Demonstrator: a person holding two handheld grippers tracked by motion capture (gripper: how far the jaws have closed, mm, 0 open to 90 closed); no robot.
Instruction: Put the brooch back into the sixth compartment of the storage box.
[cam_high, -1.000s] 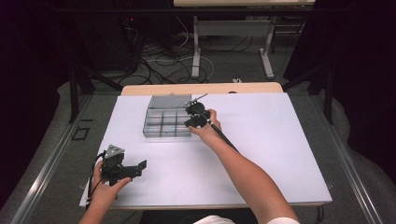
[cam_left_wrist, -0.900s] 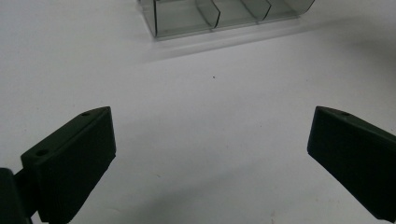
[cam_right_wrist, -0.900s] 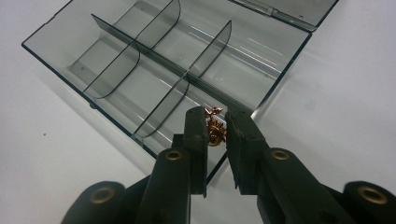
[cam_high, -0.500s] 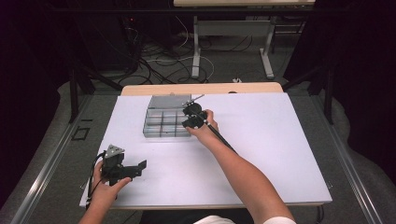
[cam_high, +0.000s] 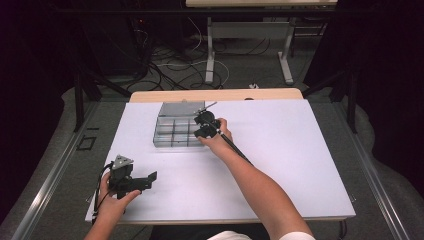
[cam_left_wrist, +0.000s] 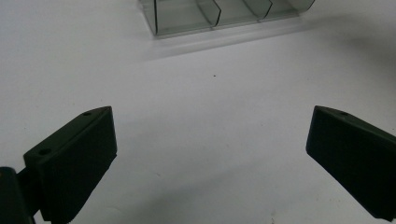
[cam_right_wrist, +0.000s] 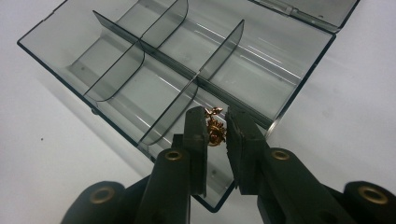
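Observation:
A clear smoky plastic organiser box (cam_high: 172, 131) with an open lid and several divided compartments sits on the white table, toward the back. My right gripper (cam_high: 201, 129) hovers over the box's right end. In the right gripper view its jaws (cam_right_wrist: 217, 117) are shut on a small gold trinket (cam_right_wrist: 215, 131), just above a near compartment of the box (cam_right_wrist: 154, 74). My left gripper (cam_high: 149, 178) rests near the table's front left with its jaws wide apart. In the left gripper view nothing lies between its jaws (cam_left_wrist: 212, 119), and the box's near wall (cam_left_wrist: 219, 16) stands farther off.
The white table top (cam_high: 300, 150) stretches wide to the right of the box. A wooden strip (cam_high: 215, 95) lines the far edge. Beyond it the floor holds cables and table legs (cam_high: 210, 55). The right forearm (cam_high: 260, 185) crosses the table's middle.
My right gripper has edged slightly left over the box with the gold trinket still in its jaws. The left gripper has stayed put.

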